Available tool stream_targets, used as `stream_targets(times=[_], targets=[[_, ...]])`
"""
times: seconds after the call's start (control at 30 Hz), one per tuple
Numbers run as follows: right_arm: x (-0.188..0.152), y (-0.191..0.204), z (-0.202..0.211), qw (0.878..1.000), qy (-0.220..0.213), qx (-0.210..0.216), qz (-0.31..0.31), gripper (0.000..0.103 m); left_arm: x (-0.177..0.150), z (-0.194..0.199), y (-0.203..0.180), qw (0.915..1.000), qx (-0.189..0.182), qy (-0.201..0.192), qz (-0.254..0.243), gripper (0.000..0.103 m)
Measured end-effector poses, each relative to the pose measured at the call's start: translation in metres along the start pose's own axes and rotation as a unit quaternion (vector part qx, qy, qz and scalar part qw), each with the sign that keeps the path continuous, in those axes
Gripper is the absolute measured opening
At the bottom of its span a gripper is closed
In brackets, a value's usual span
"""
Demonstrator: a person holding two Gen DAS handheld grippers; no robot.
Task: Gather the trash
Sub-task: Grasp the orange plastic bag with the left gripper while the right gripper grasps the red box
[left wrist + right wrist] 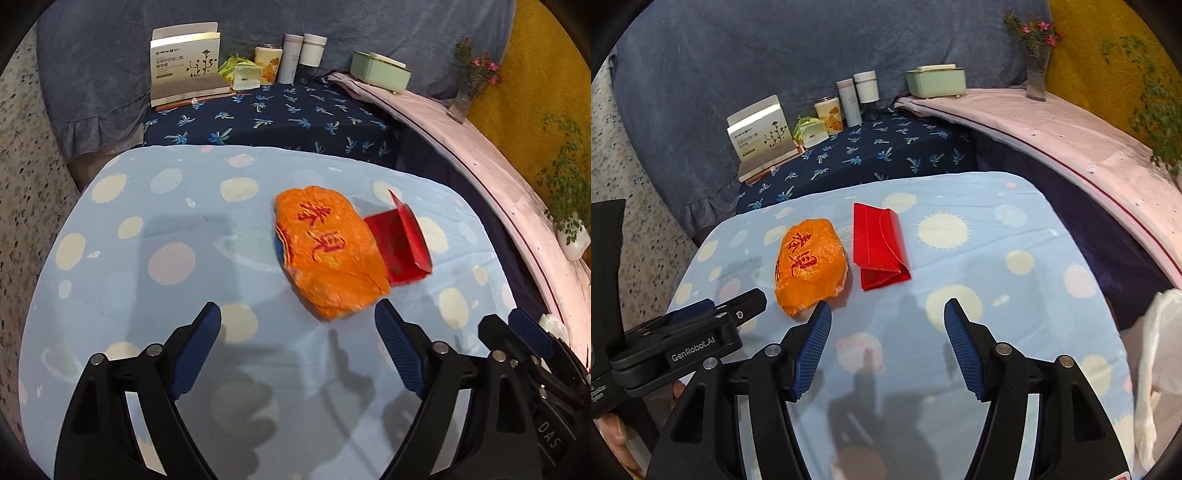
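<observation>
Both claws hang spread and empty above the pale blue spotted cloth, with nothing between their pads. Seen from the left wrist, the left claw (297,317) stands wide apart over bare cloth (155,236), and the crumpled orange wrapper (328,254) with red characters lies just ahead of it, slightly toward its right finger, whose blue pad (397,347) sits just short of the wrapper's near edge without touching it. A red folded card box (402,243) lies against the wrapper's far right side, its flap raised. Part of the right claw (524,332) shows at the lower right corner, beside the left one and farther from the wrapper. Beyond the wrapper, on a dark blue palm-print cloth (295,118), stand a white printed box (184,66), a few tins and cups, and a pale green tissue box (380,72). Seen from the right wrist, the right claw (886,314) is likewise parted over bare cloth (1015,295); the orange wrapper (810,266) lies ahead and to the left of it, its near tip just beside the left blue pad (812,347), apart from it. The red box (881,247) lies right of the wrapper, straight ahead of this claw and a little farther off. The left claw (738,306) shows at the left edge, near the wrapper's near end. A white plastic bag (1160,369) hangs at the right edge, well apart from the wrapper.
</observation>
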State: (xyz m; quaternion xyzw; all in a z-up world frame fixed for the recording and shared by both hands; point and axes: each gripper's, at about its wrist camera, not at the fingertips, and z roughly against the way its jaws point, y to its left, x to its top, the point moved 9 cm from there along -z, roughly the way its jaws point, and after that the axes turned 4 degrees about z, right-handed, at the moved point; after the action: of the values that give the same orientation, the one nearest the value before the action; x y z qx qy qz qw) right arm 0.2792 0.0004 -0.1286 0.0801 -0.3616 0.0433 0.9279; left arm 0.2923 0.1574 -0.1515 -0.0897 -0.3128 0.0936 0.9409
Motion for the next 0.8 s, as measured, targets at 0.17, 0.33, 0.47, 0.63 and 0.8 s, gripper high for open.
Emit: stream_targets(times=[0.17,0.33,0.47,0.63,0.8], targets=[[0.022,0.008,-0.031,1.0,0.002,0.003,0.011,0.062,0.018,-0.02,0.001,1.0,0.001,0.006,-0.002,0.082],[0.035,0.002,-0.065,1.0,0.012,0.0,0.008,0.062,0.034,-0.046,0.005,0.9997,0.003,0.017,0.018,0.083],[0.035,-0.006,-0.089,1.0,0.027,0.002,-0.002,0.062,0.039,-0.067,0.004,0.9994,0.007,0.029,0.018,0.082],[0.03,-0.013,-0.109,0.999,0.042,0.003,-0.006,0.062,0.039,-0.089,0.004,0.9988,0.005,0.043,0.022,0.081],[0.021,-0.016,-0.122,0.998,0.059,0.012,-0.013,0.05,0.038,-0.094,-0.003,0.9994,0.004,0.035,0.003,0.071]])
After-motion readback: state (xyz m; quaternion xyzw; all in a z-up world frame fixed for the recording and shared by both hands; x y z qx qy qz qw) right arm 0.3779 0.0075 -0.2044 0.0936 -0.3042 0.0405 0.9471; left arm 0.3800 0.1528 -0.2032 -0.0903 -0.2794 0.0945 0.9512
